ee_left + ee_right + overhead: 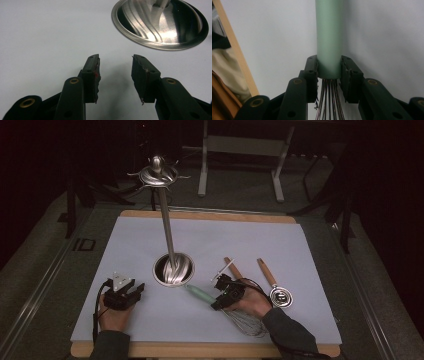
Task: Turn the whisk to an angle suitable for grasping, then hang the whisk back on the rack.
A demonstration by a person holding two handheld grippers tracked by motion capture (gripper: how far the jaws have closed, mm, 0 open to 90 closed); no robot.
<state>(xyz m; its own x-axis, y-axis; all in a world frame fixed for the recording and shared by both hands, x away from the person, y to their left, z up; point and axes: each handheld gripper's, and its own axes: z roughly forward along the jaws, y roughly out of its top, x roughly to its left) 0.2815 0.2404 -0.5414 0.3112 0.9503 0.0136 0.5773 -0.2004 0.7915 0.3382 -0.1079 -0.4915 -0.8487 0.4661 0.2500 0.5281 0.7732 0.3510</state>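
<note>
The right gripper [329,71] has its jaws clamped on the whisk [329,37] at the base of its green handle, wires trailing back between them. The left gripper [115,75] rests with jaws apart and empty, the steel stand base [160,25] just ahead to their right.

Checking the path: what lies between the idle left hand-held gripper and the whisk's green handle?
Bare white mat in the high view; the metal stand's round base sits just behind that line.

whisk [248,321] wires partly hidden beneath the right hand [252,302].
</note>
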